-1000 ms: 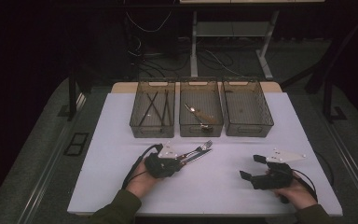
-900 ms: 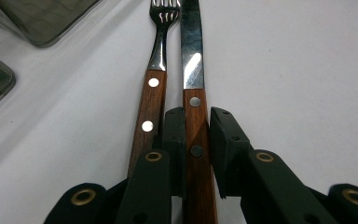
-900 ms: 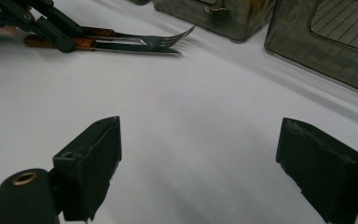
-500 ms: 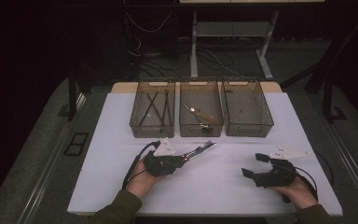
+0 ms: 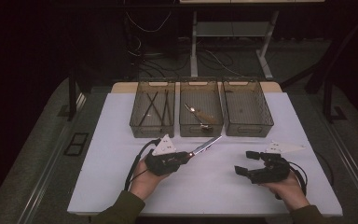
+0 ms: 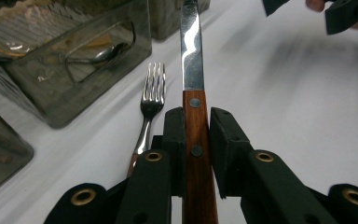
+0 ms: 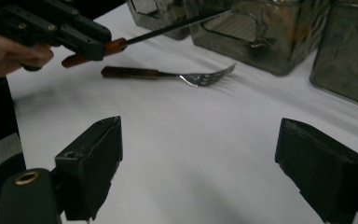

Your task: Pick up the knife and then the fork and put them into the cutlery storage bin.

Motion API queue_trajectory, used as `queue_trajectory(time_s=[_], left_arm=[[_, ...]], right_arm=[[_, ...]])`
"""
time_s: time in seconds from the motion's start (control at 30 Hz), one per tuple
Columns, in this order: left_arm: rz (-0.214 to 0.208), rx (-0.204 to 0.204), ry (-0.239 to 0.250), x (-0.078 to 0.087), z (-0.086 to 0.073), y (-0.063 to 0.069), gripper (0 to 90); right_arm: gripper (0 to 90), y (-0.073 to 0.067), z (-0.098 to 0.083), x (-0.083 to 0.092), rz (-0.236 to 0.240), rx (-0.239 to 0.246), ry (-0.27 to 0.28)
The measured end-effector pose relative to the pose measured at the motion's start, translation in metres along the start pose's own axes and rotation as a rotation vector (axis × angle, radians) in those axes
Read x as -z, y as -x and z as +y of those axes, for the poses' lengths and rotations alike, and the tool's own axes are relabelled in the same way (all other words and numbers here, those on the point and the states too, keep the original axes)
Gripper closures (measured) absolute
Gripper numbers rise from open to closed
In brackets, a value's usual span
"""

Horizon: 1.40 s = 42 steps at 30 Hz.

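Note:
My left gripper [image 5: 182,157] [image 6: 196,123] is shut on the wooden handle of a knife [image 5: 207,144] [image 6: 190,51]. It holds the knife above the white table with the blade pointing toward the middle bin. A fork [image 6: 152,91] [image 7: 168,74] with a wooden handle lies flat on the table just under and beside the knife. In the right gripper view the left gripper [image 7: 98,43] and its knife [image 7: 177,25] hang over the fork. My right gripper [image 5: 245,163] [image 7: 198,161] stands open at the front right, nothing between its jaws.
Three smoky clear bins stand in a row at the back. The left bin [image 5: 135,122] holds dark sticks, the middle bin [image 5: 201,129] a spoon, and the right bin [image 5: 248,128] looks bare. The white table top [image 5: 205,191] stretches between my hands.
My left gripper has risen a little with the knife, whose blade now points up toward the middle bin. The right gripper has stayed in place.

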<state>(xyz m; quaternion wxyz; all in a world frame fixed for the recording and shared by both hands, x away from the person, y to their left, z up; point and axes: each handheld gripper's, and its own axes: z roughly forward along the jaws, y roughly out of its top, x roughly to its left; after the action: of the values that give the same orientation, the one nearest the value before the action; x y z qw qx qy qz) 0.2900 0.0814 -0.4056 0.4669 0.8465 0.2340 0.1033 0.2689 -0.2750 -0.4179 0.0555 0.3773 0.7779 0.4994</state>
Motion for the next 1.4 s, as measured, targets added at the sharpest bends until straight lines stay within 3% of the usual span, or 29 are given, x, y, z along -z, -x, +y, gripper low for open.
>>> queue_trajectory(time_s=[0.3,0.8,1.13,1.4], left_arm=[[-0.006,-0.003,0.037,-0.002,0.008,0.007,76.4],[-0.010,-0.029,0.069,-0.008,0.016,0.021,76.4],[-0.004,-0.034,0.090,-0.012,0.017,0.028,76.3],[0.005,-0.039,0.095,-0.013,0.016,0.029,76.3]], right_arm=[[30.2,-0.009,0.017,-0.017,0.050,-0.013,0.034],[44.7,-0.018,0.032,-0.042,0.149,-0.070,0.053],[51.7,-0.020,0.037,-0.055,0.202,-0.122,0.075],[65.7,-0.019,0.041,-0.059,0.231,-0.170,0.121]])
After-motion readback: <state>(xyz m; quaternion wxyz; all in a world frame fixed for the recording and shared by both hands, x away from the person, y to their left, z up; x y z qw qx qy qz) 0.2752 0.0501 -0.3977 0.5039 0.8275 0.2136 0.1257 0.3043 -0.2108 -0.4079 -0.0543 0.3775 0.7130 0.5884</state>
